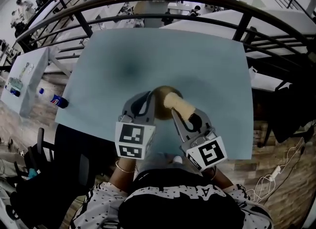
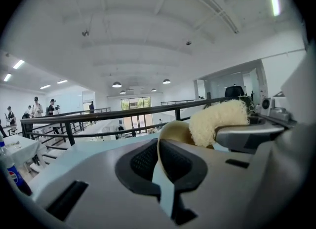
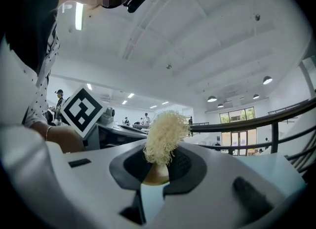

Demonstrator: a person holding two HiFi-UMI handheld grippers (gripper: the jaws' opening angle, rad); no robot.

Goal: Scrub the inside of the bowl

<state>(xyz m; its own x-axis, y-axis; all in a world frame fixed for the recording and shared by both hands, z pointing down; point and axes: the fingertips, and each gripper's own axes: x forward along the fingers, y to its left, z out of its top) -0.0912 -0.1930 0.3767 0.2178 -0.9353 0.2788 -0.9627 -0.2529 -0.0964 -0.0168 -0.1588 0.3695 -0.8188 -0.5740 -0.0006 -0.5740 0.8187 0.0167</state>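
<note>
Holding the bowl [image 1: 159,95] in the air above the pale blue table [image 1: 113,60], the left gripper [image 1: 146,105] has its jaws almost together, pinched on the thin rim so that the hollow faces the other hand. The right gripper [image 1: 187,117] has its jaws narrow, clamped around a pale fibrous scrubber [image 1: 178,104] whose fluffy end pokes past them into the bowl. A grip on the rim leaves the inner wall free, I'd say. Holding the bowl clear of the table probably lets both hands angle against each other for the rubbing.
</note>
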